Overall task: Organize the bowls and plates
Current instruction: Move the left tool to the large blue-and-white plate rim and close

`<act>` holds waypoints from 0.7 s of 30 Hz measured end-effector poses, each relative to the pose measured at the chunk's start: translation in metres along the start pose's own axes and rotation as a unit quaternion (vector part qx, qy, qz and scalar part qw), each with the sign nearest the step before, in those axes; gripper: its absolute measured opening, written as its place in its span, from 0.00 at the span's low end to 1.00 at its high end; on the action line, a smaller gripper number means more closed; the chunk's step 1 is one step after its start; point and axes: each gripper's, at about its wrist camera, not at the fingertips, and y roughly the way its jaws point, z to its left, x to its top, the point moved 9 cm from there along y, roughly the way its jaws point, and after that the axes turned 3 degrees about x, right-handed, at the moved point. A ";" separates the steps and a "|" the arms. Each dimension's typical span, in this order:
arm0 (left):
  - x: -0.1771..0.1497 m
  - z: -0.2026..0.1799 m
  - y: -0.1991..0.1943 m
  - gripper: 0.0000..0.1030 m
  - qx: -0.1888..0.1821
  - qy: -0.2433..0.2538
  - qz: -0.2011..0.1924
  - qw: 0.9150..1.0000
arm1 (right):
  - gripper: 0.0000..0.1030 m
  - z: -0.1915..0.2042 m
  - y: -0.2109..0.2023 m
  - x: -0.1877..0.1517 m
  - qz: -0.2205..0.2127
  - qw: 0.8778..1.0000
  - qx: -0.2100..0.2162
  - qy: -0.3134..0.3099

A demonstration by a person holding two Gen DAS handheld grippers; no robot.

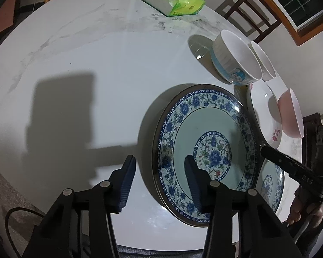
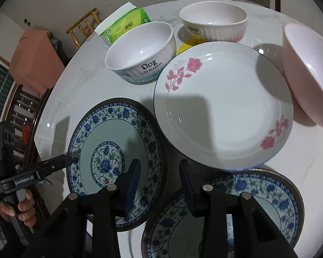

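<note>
Fingers spread and empty on both sides: the left gripper [image 1: 159, 178] straddles the near rim of a blue plate [image 1: 206, 148], one finger outside it over bare table [image 1: 97, 64], the other over the plate's well, not yet closed on anything. The right gripper [image 2: 159, 185] hangs agape too, between that plate [image 2: 116, 157] and a second blue plate [image 2: 258, 195] close under its fingers. The left gripper looks the nearer to a grasp; the rim runs between its fingers, so a squeeze would likely catch the edge. Just beyond lies a white rose plate [image 2: 224, 107], its near edge seeming to overlap the second blue plate. A pink bowl [image 2: 308, 75] leans at its far side, with a "Dog" bowl [image 2: 142, 51] and a second white bowl [image 2: 213, 21] behind. A green tissue pack [image 2: 127, 25] sits well clear. Stacking the blue plates appears the likely next step; the crowded rose plate could be knocked.
</note>
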 end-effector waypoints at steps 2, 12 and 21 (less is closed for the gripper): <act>0.002 0.000 0.002 0.35 -0.001 0.001 0.001 1.000 | 0.29 -0.001 0.002 0.000 0.003 1.000 0.008 0.006; 0.002 0.003 0.013 0.27 -0.005 0.004 0.010 1.000 | 0.22 -0.005 0.014 0.004 0.013 1.000 0.016 0.006; 0.002 -0.003 0.013 0.16 -0.006 0.027 0.008 1.000 | 0.14 -0.002 0.019 0.007 0.015 1.000 0.018 0.008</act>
